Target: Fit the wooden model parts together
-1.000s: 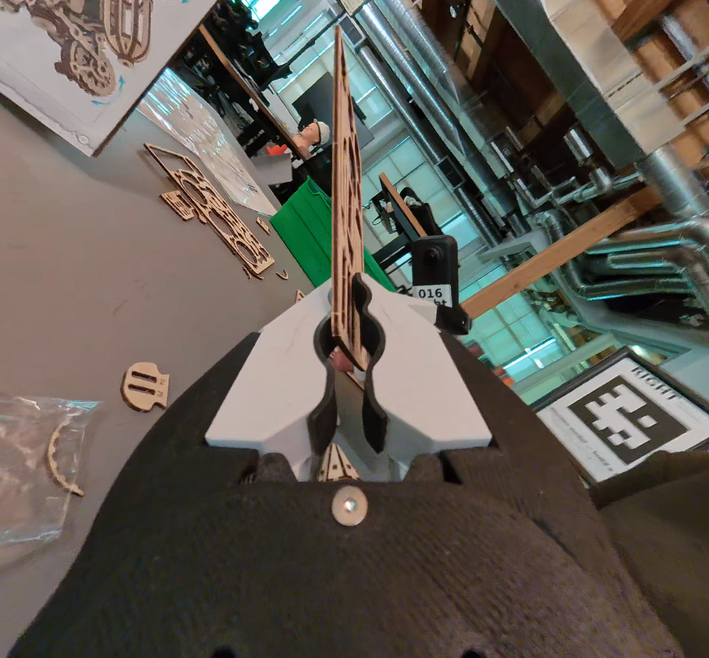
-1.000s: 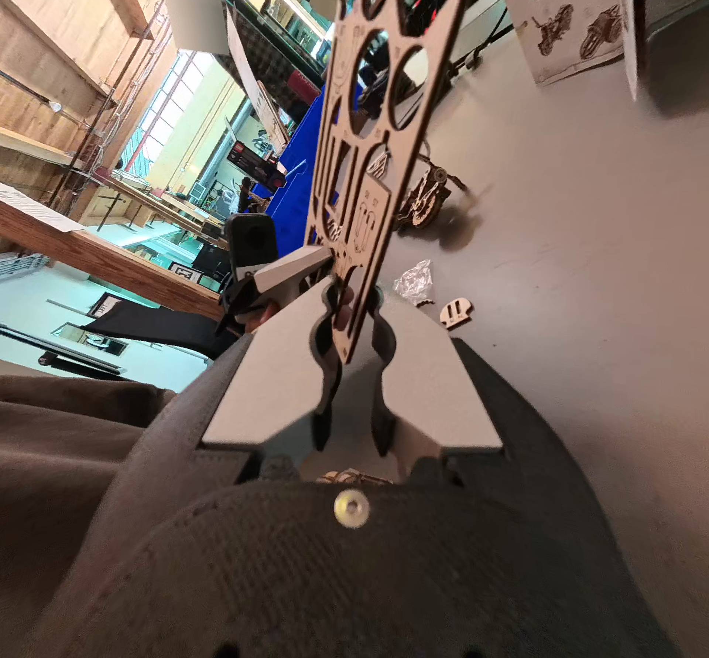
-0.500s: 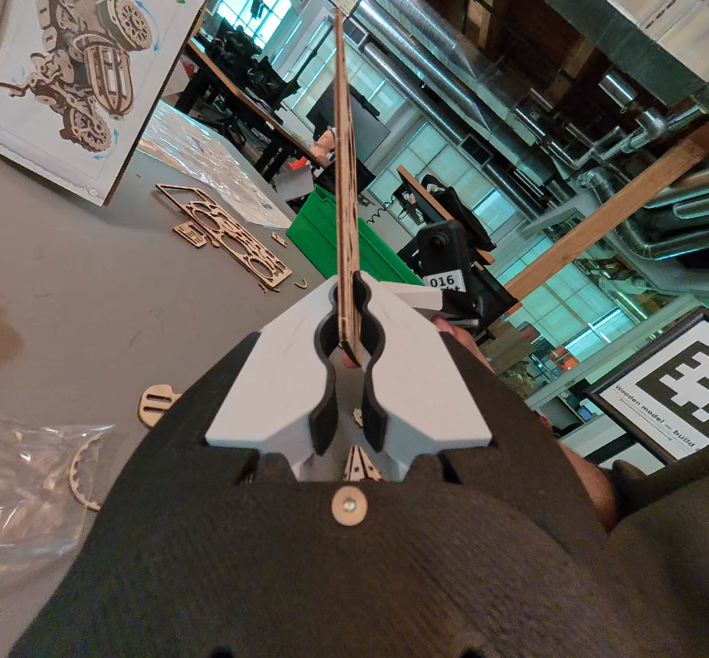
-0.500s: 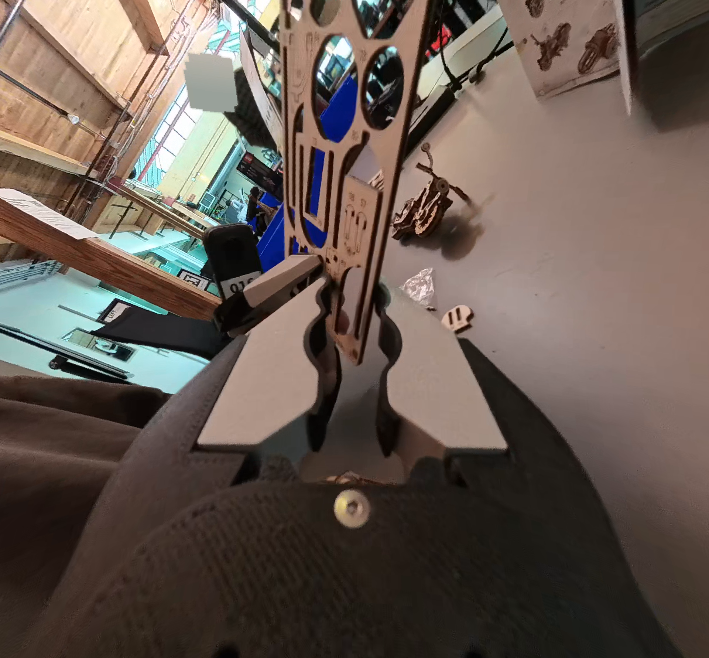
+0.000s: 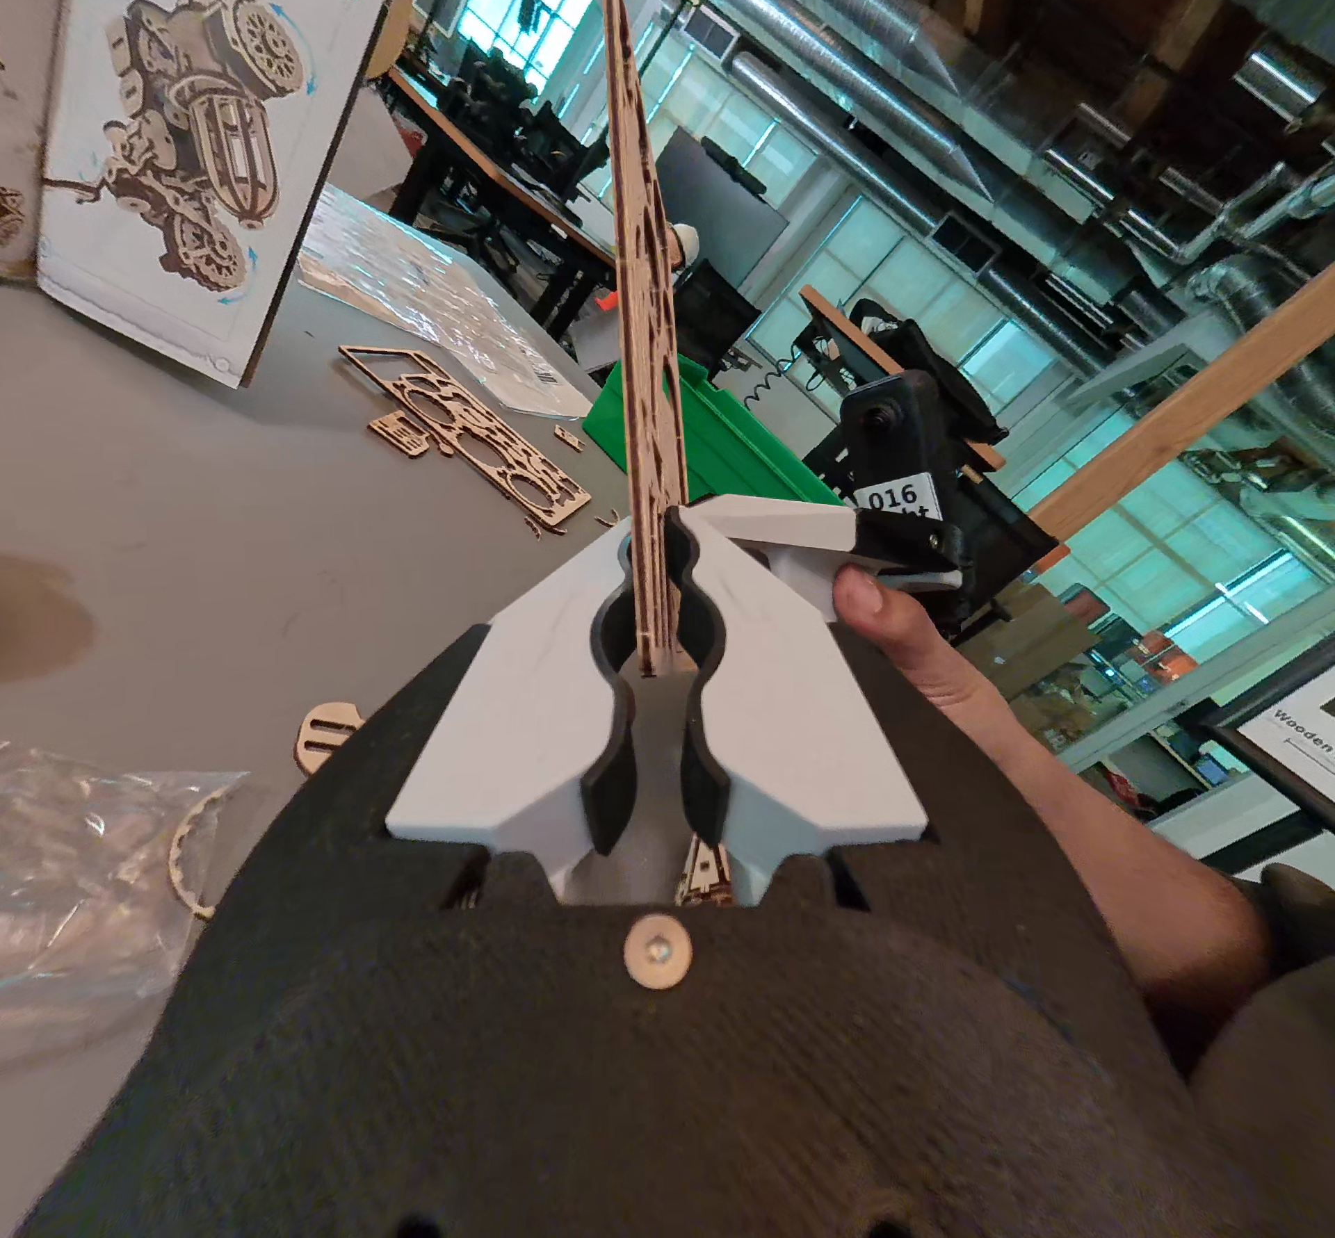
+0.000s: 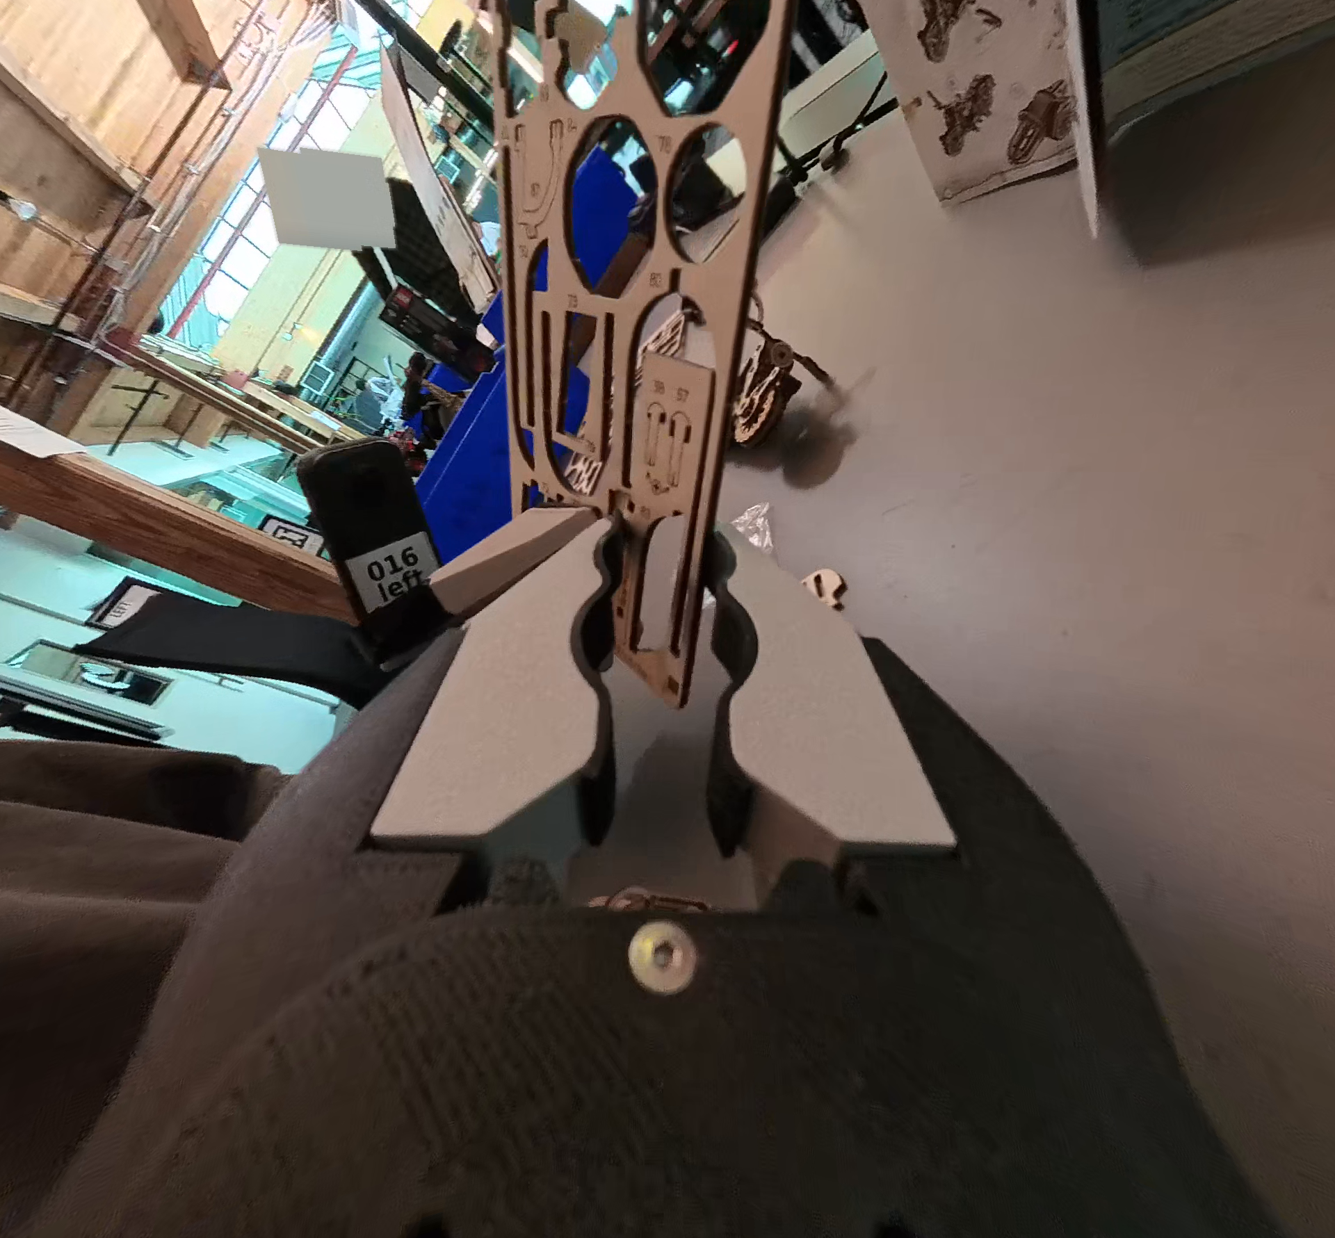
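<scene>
A laser-cut wooden parts sheet (image 5: 643, 264) stands upright, edge-on in the left wrist view. My left gripper (image 5: 650, 542) is shut on its lower edge. In the right wrist view the same sheet (image 6: 636, 192) shows its face, with several round and oval holes where parts are gone. My right gripper (image 6: 661, 553) is open, its jaws on either side of the sheet's bottom corner. The right gripper's fingertips (image 5: 780, 528) touch the sheet beside my left jaws. The left gripper's finger (image 6: 520, 553) shows at the sheet's left edge.
On the grey table (image 5: 180, 553) lie another cut-out sheet (image 5: 469, 423), a small round part (image 5: 325, 734), a plastic bag (image 5: 87, 878) and a model box (image 5: 202, 142). A green bin (image 5: 715, 438) stands behind. A built wooden motorbike (image 6: 766, 387) stands farther off. The grippers are tip to tip, or close to it. From either gripper's tips it is about 15 cm to the built wooden motorbike (image 6: 766, 387).
Both grippers have tilted with the sheet, which now faces the right camera more squarely. The right jaws stand slightly wider apart. A thumb now shows under the right gripper.
</scene>
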A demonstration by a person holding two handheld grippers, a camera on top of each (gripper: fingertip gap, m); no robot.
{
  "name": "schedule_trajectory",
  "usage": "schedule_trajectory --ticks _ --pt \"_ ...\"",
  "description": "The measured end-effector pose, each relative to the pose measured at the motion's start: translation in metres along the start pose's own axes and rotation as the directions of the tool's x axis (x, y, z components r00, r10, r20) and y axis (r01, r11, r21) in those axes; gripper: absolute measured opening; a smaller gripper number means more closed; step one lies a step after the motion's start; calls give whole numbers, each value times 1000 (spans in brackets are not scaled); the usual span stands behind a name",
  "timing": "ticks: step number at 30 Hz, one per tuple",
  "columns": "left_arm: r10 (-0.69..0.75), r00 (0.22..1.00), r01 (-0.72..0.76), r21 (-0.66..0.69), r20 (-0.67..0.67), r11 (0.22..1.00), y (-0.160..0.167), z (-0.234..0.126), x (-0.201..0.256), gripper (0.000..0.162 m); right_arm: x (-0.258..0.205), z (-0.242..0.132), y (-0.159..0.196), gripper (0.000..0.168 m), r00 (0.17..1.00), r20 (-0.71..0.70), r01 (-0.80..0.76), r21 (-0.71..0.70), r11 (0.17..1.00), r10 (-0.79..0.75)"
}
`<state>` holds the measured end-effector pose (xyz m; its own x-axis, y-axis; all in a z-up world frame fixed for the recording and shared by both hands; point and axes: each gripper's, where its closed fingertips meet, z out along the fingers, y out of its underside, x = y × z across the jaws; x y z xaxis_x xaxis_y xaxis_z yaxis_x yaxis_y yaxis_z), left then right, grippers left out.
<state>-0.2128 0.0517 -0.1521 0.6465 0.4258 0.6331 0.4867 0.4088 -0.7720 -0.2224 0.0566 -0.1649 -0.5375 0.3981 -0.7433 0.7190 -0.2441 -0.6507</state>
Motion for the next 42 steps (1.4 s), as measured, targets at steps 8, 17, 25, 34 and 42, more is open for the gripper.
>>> schedule_trajectory --ticks 8,17,25,34,42 --pt "-53 997 54 9 -62 999 -5 0 2 1 1 2 -3 23 997 -44 69 18 997 -68" --pt "-151 984 159 75 -97 985 -20 -8 -3 1 -7 6 17 39 986 117 -109 -91 990 119" --pt "-168 982 172 45 -85 984 -14 -5 -5 3 -16 8 21 8 971 188 -132 -104 986 149" --pt "-148 986 136 -142 -78 980 10 1 -9 33 -11 -3 6 1 983 157 -83 -45 996 89" --pt "-219 971 204 -148 -93 968 6 -2 -14 4 6 -7 6 13 990 102 -89 -56 994 95"
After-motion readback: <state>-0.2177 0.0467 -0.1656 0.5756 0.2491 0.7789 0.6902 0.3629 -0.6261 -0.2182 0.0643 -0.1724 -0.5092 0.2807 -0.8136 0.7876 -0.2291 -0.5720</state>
